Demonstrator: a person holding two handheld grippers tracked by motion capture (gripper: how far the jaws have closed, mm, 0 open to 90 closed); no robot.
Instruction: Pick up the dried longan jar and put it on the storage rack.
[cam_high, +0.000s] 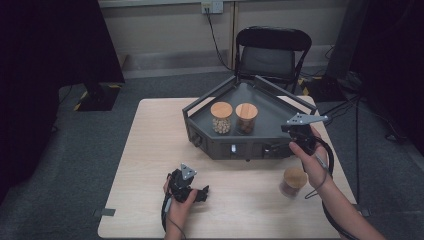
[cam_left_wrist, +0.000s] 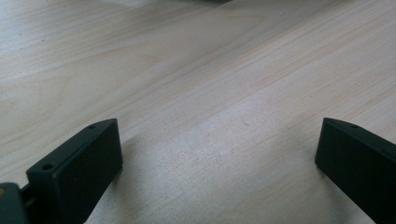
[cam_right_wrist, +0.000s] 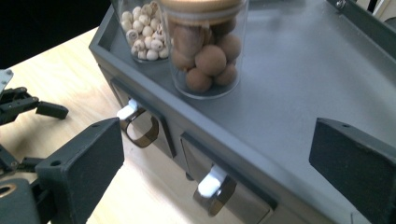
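My right tool (cam_high: 294, 131) hangs over the front right corner of the dark grey tray-topped drawer unit (cam_high: 274, 116), jaws spread wide and gripping nothing. In the right gripper view those jaws frame the unit's deck, where the cork-lidded glass jar of brown balls (cam_right_wrist: 206, 46) stands just beside the jar of pale, bead-like pieces (cam_right_wrist: 141, 31), apparently touching it, though the angle makes that hard to confirm. Below the deck's front edge sit two drawer fronts, each with a white-capped smoky pull (cam_right_wrist: 212, 189). A third cork-lidded jar (cam_high: 293, 181) stands on the pale wooden tabletop (cam_high: 150, 150) in front of the unit, just beside my right wrist. My left tool (cam_high: 199, 193) is low at the near edge of the tabletop, well apart from the unit; its own view shows both jaws released, wide apart, with bare wood grain between them. A black folding chair (cam_high: 272, 50) stands beyond the far edge.
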